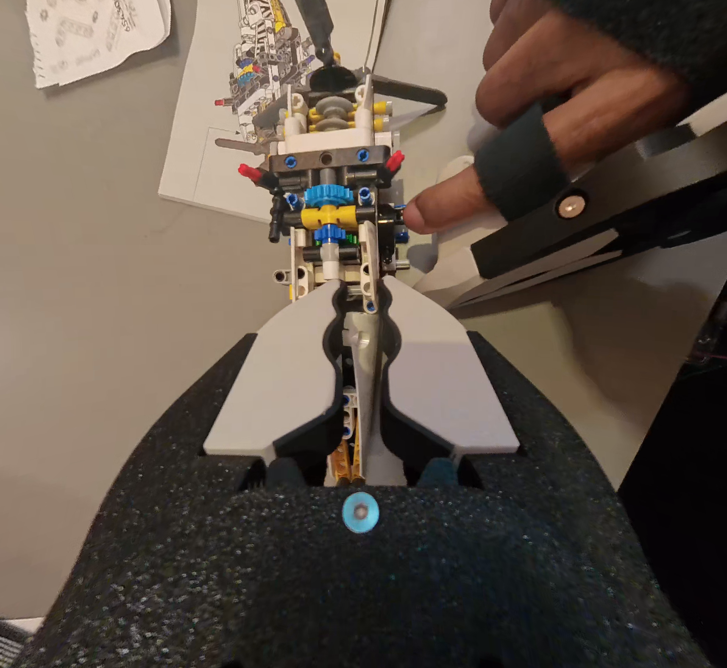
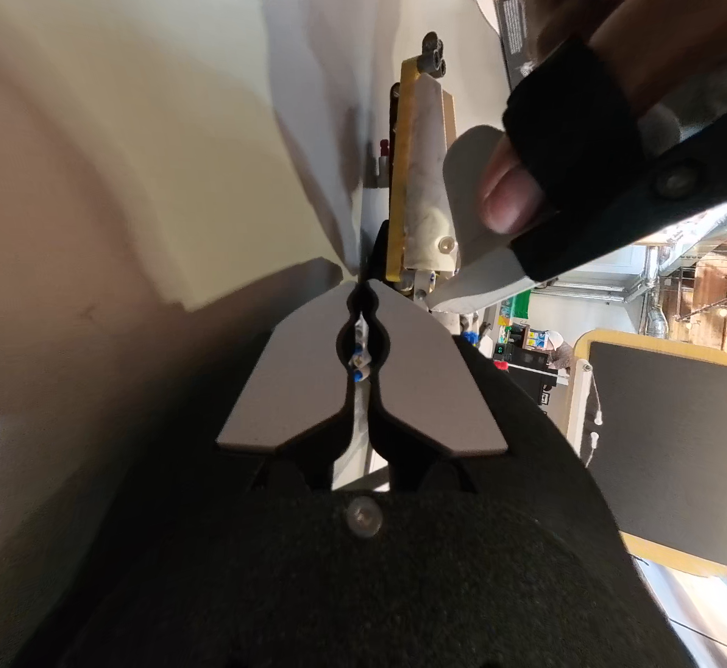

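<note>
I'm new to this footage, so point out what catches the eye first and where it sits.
In the left wrist view, a colourful brick-built model with blue gears and yellow and red pins stands centre frame, its near end clamped between the left gripper's grey fingers. Beneath it lies an open instruction booklet on the grey table. A thumb touches the model's right side, and the right gripper has its tips together.

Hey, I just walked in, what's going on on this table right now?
A person is working on a building-brick model with gears, using two handheld grippers. The left gripper has its jaws closed on the model's near end, over the grey table. A bare thumb of the hand on the right gripper presses the model's side. The right gripper's jaws are shut. An instruction booklet lies open behind the model.
</note>
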{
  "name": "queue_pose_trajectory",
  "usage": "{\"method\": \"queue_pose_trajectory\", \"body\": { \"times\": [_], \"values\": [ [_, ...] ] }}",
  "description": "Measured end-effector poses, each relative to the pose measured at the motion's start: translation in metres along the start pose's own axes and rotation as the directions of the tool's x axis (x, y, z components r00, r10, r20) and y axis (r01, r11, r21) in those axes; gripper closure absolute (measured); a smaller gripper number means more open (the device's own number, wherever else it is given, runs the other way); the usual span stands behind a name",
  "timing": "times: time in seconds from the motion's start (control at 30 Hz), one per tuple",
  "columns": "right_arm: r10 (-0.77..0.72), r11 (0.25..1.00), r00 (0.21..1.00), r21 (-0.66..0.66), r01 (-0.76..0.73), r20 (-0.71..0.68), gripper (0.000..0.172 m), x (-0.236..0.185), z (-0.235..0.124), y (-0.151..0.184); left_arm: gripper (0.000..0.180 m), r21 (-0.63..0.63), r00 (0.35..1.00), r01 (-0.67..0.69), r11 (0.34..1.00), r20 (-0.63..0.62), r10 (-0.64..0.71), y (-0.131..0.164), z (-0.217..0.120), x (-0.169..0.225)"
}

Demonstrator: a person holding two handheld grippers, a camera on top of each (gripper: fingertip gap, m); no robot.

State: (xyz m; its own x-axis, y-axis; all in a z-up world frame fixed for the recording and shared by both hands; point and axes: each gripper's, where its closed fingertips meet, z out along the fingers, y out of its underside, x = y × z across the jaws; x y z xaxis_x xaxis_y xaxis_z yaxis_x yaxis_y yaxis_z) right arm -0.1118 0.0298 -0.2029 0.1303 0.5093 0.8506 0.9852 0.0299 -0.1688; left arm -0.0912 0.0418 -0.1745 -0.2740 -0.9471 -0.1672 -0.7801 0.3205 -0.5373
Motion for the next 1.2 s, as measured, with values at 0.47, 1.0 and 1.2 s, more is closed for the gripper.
{"method": "queue_pose_trajectory", "body": {
  "times": [0.47, 1.0, 1.2],
  "values": [
    [0.01, 1.0, 1.0, 0.006, -0.01, 0.024, 0.172, -0.002, -0.001, 0.001, 0.168, 0.0, 0.997, -0.078, 0.997, 0.021, 0.078, -0.007, 0.002, 0.002],
    [0.014, 1.0, 0.999, 0.015, -0.014, 0.04, 0.172, -0.004, -0.001, 0.002, 0.161, -0.055, 0.98, -0.172, 0.984, 0.088, 0.176, -0.007, 0.008, -0.016],
    [0.017, 1.0, 0.999, 0.018, -0.018, 0.048, 0.172, -0.005, -0.001, 0.002, 0.159, -0.008, 0.987, -0.152, 0.988, 0.056, 0.152, -0.01, 0.012, -0.019]
  ]
}}
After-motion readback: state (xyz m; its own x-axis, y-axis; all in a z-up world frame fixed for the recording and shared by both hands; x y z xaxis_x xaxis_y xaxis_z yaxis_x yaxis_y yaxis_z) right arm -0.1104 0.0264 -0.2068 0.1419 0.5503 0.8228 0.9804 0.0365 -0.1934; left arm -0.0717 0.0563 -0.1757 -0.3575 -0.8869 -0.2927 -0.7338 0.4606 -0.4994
